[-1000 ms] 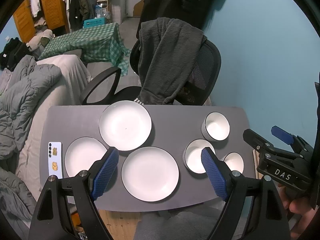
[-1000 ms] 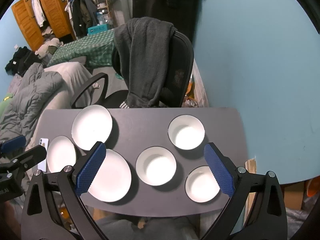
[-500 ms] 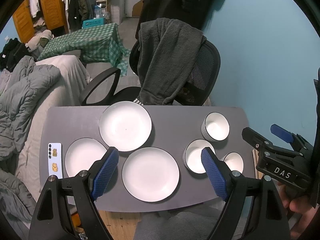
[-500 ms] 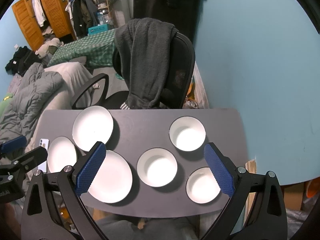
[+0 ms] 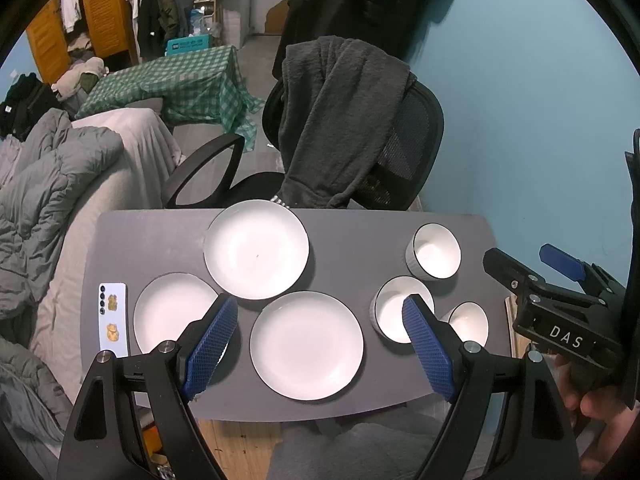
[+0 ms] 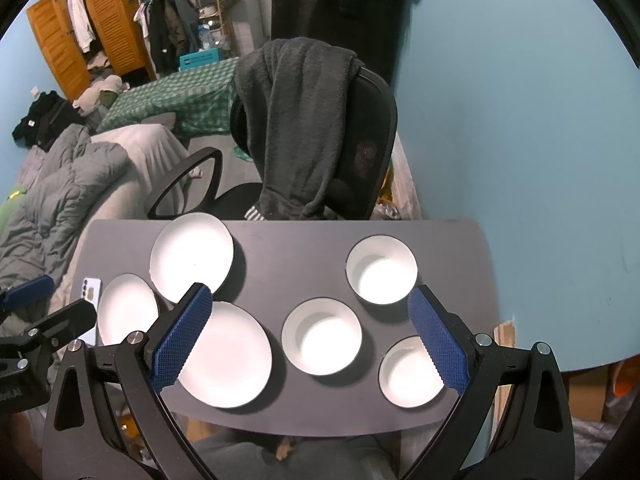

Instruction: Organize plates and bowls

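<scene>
We are hovering above the grey table (image 5: 352, 236) with both tools up in the air, and nothing is stacked yet. The left gripper (image 5: 320, 344) is hanging wide apart and empty over the near plate (image 5: 306, 344); the right gripper (image 6: 310, 336) is gaping just as wide, empty, over the middle bowl (image 6: 322, 336).

Taking the near plate as our marker: the far plate (image 5: 256, 248) is lying just behind it, the side plate (image 5: 172, 312) to its left, nearly touching. To its right the three bowls are sitting apart, the middle bowl nearest, the far bowl (image 6: 382, 270) behind, the corner bowl (image 6: 412, 372) by the table's edge.

So all the sorting is lying ahead of us.

Our fingers are covering part of the side plate and corner bowl, and a phone (image 5: 113, 314) is lying left of the side plate.
</scene>
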